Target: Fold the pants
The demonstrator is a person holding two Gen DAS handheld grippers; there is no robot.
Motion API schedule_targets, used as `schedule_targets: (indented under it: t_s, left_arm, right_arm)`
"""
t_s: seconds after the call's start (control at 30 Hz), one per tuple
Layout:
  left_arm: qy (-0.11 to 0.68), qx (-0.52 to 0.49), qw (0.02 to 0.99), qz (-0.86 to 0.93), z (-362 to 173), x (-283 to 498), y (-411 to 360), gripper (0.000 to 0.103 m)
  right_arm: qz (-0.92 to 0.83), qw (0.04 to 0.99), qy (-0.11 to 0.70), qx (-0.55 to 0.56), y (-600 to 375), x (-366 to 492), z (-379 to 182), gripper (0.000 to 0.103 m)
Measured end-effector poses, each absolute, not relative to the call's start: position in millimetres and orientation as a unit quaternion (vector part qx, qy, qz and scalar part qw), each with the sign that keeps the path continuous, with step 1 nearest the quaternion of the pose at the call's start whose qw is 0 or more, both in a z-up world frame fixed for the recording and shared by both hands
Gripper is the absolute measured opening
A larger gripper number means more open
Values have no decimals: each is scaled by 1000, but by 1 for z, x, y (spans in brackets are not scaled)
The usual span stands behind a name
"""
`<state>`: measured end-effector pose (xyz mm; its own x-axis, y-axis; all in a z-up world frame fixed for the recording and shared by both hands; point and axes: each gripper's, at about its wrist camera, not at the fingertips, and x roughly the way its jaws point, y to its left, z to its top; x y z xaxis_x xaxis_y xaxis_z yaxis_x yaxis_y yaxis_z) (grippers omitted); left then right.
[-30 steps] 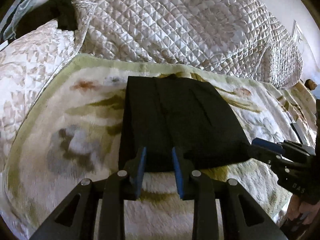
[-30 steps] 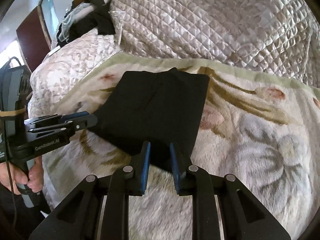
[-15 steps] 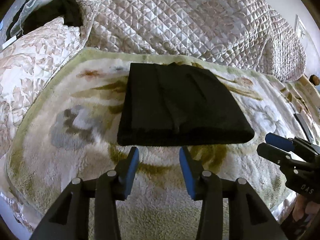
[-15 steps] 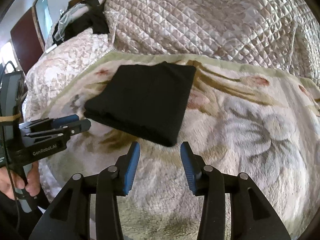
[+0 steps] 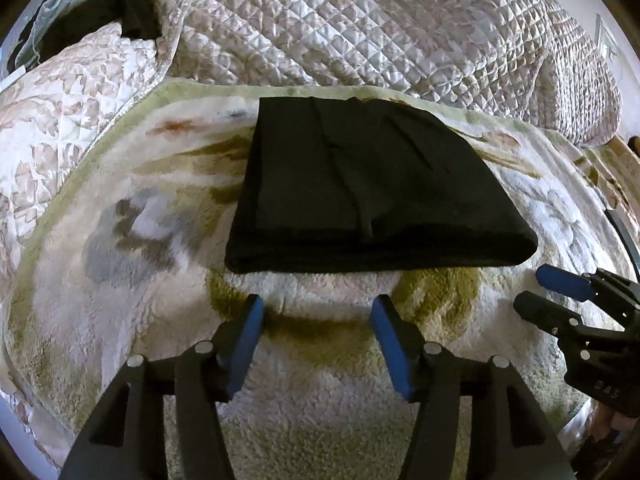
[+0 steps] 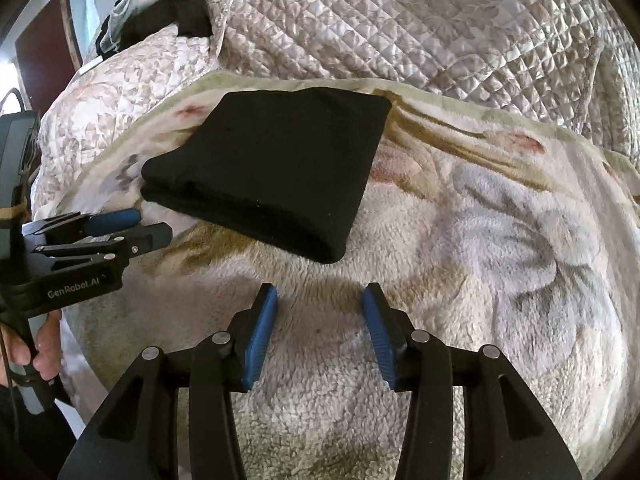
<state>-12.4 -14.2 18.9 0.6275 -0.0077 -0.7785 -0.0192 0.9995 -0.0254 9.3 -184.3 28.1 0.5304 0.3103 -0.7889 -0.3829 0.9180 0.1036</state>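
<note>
The black pants [image 5: 360, 192] lie folded in a thick flat rectangle on a fluffy floral blanket [image 5: 120, 248]; they also show in the right wrist view [image 6: 272, 172]. My left gripper [image 5: 316, 312] is open and empty, a short way in front of the near folded edge. My right gripper [image 6: 318, 296] is open and empty, just off the pants' near right corner. Each gripper shows in the other's view: the right gripper [image 5: 548, 292] at the right edge, the left gripper [image 6: 148, 228] at the left edge.
A quilted cream bedspread [image 5: 360, 24] rises behind the blanket. Dark clothes [image 5: 120, 12] and clear plastic lie at the far left. A quilted floral pillow [image 5: 48, 96] sits at the left. A hand [image 6: 28, 356] holds the left gripper's handle.
Both grippers let go of the pants' near edge, opened wide and drew back toward me. The folded pants now lie flat on the blanket.
</note>
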Motion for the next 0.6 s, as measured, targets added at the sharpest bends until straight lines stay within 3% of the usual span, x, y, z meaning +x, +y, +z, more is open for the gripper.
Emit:
schedule_targets:
  t_s: [0.6]
  left_arm:
    - [432, -16, 902, 2, 18, -12, -14, 63]
  right_arm:
    - [199, 875, 440, -44, -183, 9, 28, 49]
